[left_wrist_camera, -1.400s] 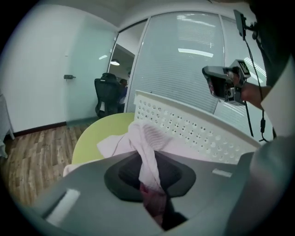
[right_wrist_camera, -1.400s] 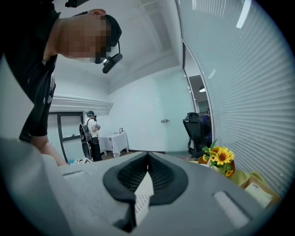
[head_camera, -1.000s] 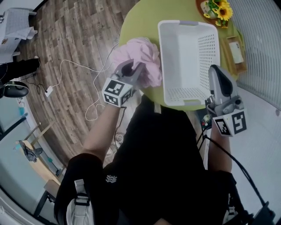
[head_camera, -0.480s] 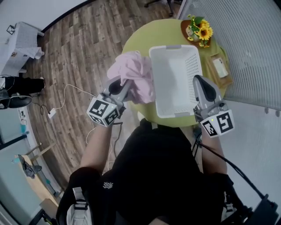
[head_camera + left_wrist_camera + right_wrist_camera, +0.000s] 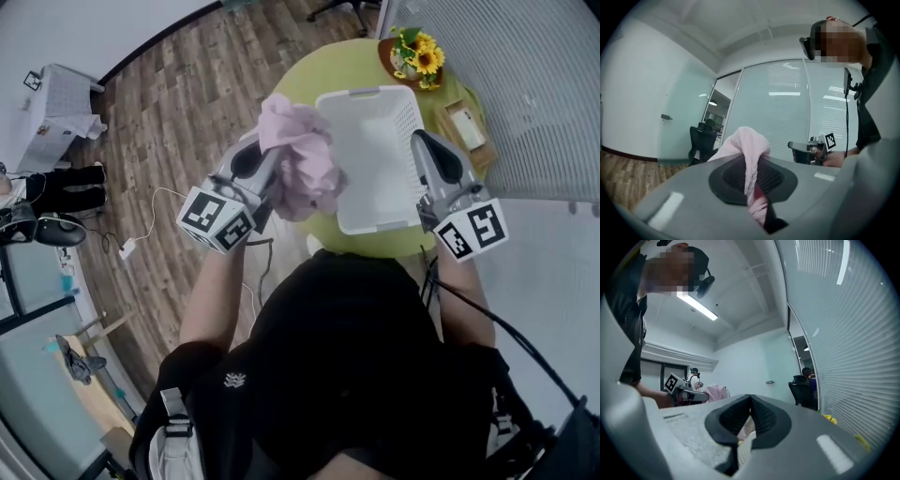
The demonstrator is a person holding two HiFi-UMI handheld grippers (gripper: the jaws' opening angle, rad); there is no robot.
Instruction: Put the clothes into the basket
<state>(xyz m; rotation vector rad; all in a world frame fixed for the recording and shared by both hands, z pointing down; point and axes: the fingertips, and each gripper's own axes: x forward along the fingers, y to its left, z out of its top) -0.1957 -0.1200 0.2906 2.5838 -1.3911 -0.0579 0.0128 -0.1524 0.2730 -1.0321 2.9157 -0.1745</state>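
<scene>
A bundle of pink clothes (image 5: 305,161) hangs lifted off the round green table (image 5: 323,66), just left of the white basket (image 5: 405,117). My left gripper (image 5: 275,157) is shut on it, and its jaws are closing tighter. In the left gripper view the pink cloth (image 5: 751,144) is pinched between the pads and drapes over the top of my left gripper (image 5: 753,180). My right gripper (image 5: 422,142) is at the basket's right wall, shut with nothing held. In the right gripper view my right gripper (image 5: 750,405) has its pads meeting, and the basket's perforated wall (image 5: 743,452) shows below them.
A sunflower pot (image 5: 417,56) and a wooden tray (image 5: 464,127) sit at the table's far right side. A white cable (image 5: 155,211) lies on the wooden floor to the left. Glass walls and an office chair (image 5: 701,140) are in the background.
My left gripper has raised the pink clothes off the table and brought them closer to the basket's left rim. The right gripper stays beside the basket's right wall.
</scene>
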